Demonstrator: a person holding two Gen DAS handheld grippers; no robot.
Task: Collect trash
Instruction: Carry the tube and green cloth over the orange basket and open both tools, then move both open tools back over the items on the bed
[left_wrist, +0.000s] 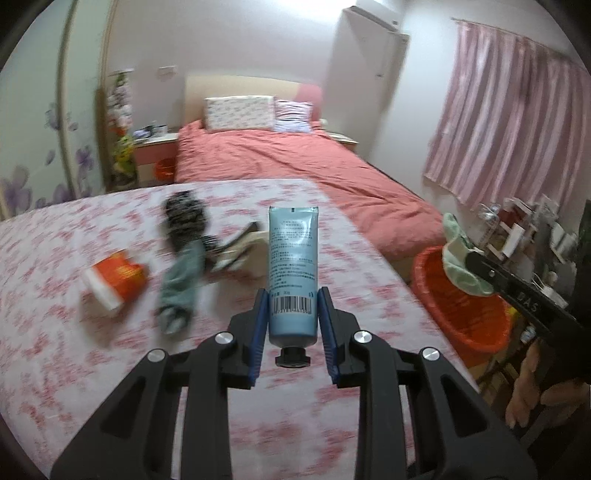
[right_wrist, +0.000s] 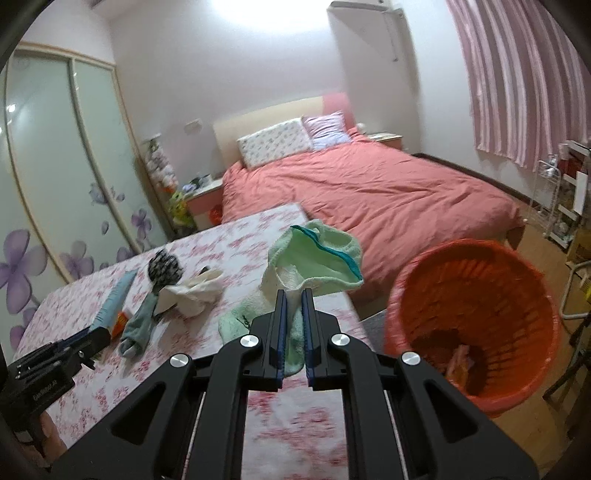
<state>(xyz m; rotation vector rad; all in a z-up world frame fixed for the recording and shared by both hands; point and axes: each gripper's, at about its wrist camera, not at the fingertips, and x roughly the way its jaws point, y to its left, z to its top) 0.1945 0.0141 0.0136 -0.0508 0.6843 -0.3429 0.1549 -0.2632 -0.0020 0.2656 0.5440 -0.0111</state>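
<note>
My left gripper (left_wrist: 293, 299) is shut on a light blue tube (left_wrist: 293, 258) with a black cap, held up above the floral-covered table (left_wrist: 74, 350). My right gripper (right_wrist: 294, 295) is shut on a pale green cloth (right_wrist: 314, 254) with a teal edge, lifted beside the orange basket (right_wrist: 476, 295). In the left wrist view that cloth (left_wrist: 458, 254) hangs over the basket (left_wrist: 461, 314) rim. On the table lie an orange carton (left_wrist: 116, 277), a grey-blue sock (left_wrist: 181, 284), a black-and-white cloth (left_wrist: 184, 218) and crumpled white paper (right_wrist: 195, 291).
A bed with a pink cover (left_wrist: 295, 162) stands behind the table. Shelves with clutter (left_wrist: 524, 229) stand at the right under pink curtains (left_wrist: 509, 122). A flowered wardrobe door (right_wrist: 55, 184) is at the left. The basket holds some pink scraps (right_wrist: 461, 363).
</note>
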